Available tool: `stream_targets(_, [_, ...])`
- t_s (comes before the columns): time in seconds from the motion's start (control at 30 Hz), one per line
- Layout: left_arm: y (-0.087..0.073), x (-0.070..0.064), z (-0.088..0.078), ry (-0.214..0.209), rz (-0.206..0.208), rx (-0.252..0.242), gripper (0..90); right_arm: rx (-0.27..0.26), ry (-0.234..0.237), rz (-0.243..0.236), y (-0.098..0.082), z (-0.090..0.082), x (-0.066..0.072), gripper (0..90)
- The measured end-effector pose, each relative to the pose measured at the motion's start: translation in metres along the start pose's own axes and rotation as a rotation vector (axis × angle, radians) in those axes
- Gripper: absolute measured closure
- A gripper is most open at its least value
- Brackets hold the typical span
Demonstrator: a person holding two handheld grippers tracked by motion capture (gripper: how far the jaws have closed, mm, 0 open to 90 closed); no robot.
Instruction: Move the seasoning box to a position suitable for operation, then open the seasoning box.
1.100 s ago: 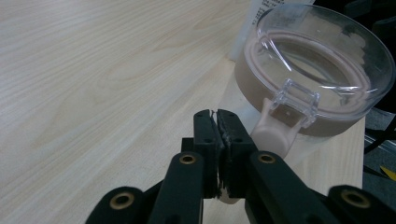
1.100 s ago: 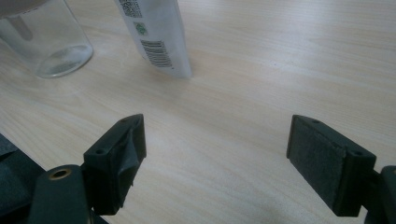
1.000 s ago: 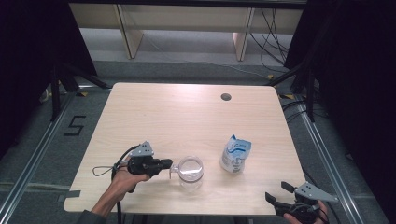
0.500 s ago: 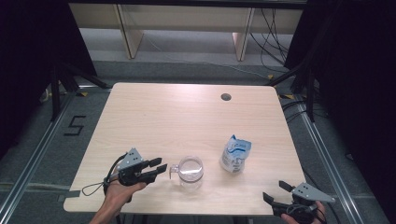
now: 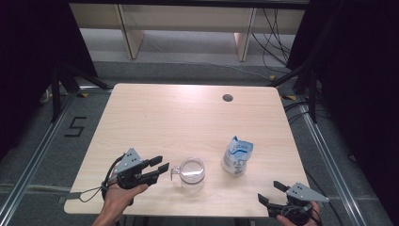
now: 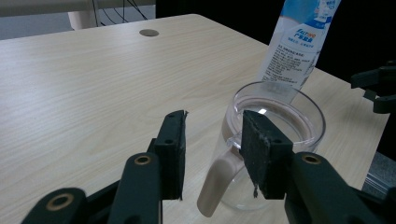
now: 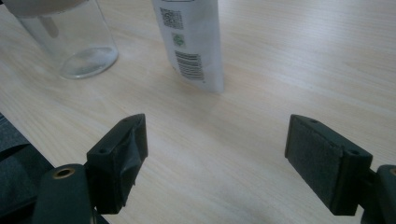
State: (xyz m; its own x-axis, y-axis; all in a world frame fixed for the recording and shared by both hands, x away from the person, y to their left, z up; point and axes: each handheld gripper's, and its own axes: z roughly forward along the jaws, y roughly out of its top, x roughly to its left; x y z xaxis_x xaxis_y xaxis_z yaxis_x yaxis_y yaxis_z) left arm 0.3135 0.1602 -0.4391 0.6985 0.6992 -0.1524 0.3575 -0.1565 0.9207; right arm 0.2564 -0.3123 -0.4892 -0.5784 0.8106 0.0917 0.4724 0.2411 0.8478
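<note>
Now the left gripper (image 5: 159, 168) is standing released, its jaws having just been opening, with the handle of the clear jug (image 5: 190, 173) showing between and just beyond them in the left gripper view but neither pad pressing on it. A second ago those jaws were pinched on that handle, and since then the hand has been easing back and up toward the near left corner, so the handle is now sitting just beside the tips instead of inside the grip. Judging from that, the jug has been set where it is wanted and the left side is finishing its part. The jug (image 6: 275, 140) is standing upright on the table (image 5: 188, 117) near the front edge, empty as far as can be seen, with the blue and white milk pouch (image 5: 236, 155) standing just beside it on the right, apart from it. Farther out, the right gripper (image 5: 269, 193) is waiting at the near right corner, jaws spread wide and holding nothing, pointing toward the pouch (image 7: 194, 42). Probably the pouch is the next thing to be picked up, though it may flop when squeezed
</note>
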Motion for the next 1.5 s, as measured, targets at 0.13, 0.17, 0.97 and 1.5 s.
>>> stream_targets(0.13, [0.0,-0.002,0.0,0.001,0.0,-0.006,62.2,0.014,0.013,0.006,0.002,0.004,0.007,22.3])
stream_targets(0.17, [0.0,-0.002,0.0,0.001,0.0,-0.006,62.6,0.014,0.013,0.006,0.002,0.004,0.007,22.3])
stream_targets(0.97, [0.003,-0.018,0.013,-0.018,0.062,0.013,84.8,0.03,0.081,-0.095,0.014,0.031,0.03,23.2])
stream_targets(1.5, [-0.005,-0.016,0.024,-0.01,0.057,0.028,86.7,0.008,0.115,-0.179,0.03,0.054,0.049,32.2])
